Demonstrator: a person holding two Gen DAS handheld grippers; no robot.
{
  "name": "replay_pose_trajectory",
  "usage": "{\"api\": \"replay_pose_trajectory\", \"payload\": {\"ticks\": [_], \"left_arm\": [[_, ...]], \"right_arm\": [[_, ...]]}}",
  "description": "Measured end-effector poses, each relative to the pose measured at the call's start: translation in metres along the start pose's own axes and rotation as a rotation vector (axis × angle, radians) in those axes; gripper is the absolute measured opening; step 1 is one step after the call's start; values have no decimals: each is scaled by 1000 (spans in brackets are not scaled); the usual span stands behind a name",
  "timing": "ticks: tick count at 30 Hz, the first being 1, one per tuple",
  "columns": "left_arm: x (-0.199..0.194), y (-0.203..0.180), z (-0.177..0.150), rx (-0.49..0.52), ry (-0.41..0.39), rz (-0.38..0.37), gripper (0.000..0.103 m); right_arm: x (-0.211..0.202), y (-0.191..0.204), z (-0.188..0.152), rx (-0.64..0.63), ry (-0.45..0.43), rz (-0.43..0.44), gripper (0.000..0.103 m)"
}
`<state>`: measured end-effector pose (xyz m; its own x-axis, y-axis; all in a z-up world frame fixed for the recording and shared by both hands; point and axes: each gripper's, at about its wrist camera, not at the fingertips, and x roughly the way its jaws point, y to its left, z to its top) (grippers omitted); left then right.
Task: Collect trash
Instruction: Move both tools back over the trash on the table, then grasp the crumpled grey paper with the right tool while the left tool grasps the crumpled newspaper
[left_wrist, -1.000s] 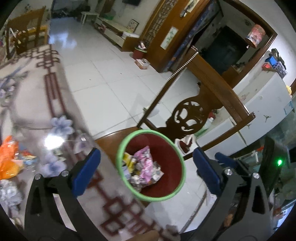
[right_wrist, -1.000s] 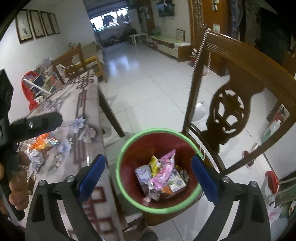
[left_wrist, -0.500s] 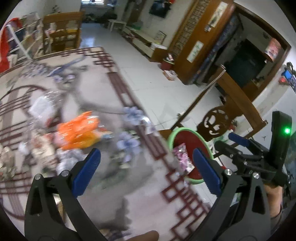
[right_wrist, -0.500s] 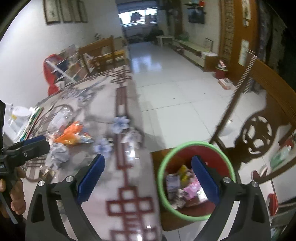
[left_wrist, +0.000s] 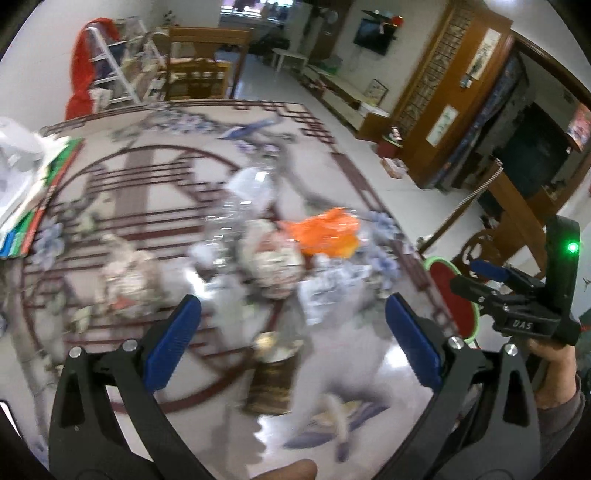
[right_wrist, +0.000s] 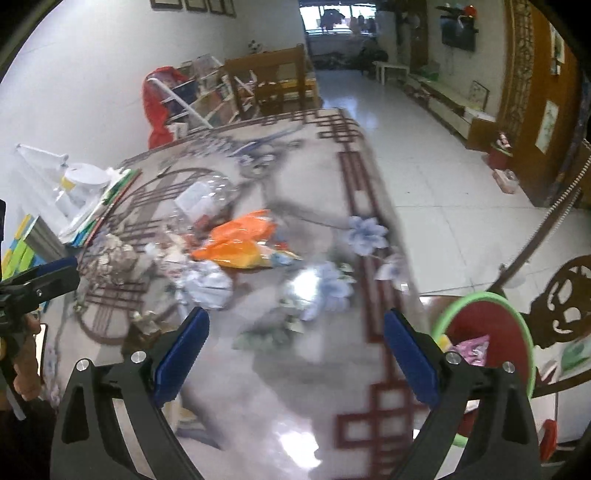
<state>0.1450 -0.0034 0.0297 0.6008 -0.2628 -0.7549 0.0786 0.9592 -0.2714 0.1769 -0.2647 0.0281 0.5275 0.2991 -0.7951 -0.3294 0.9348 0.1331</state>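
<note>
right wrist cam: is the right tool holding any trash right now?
No. The right tool is open with nothing between its blue pads, and the orange wrapper lies on the table ahead of it.

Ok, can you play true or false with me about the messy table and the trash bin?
1. Both grippers, left gripper and right gripper, are open and hold nothing. True.
2. The trash bin has a blue rim. False: its rim is green.
3. An orange plastic bag lies on the table. True.
4. The trash bin is empty. False: a pink wrapper and other trash lie inside.
5. The trash bin stands on the table. False: it sits beside the table's edge.
</note>
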Motion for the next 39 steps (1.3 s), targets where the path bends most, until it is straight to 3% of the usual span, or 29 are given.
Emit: {"api": "replay_pose_trajectory", "payload": {"ticks": [5, 10, 18, 27, 39], "left_arm": [[-15, 44, -8, -30, -11, 53, 98], [-15, 78, -14, -72, -10, 81, 98], [-5, 115, -22, -127, 0, 112, 98], [17, 120, -13, -122, 11, 134, 98], [48, 129, -4, -111, 40, 170, 98]], "right_arm": [[10, 27, 6, -28, -17, 15, 92], [34, 54, 5, -60, 28, 50, 92], [55, 77, -4, -127, 41, 33, 92], [74, 85, 1, -102, 38, 41, 92], [115, 96, -2, -101, 99, 36, 92]]}}
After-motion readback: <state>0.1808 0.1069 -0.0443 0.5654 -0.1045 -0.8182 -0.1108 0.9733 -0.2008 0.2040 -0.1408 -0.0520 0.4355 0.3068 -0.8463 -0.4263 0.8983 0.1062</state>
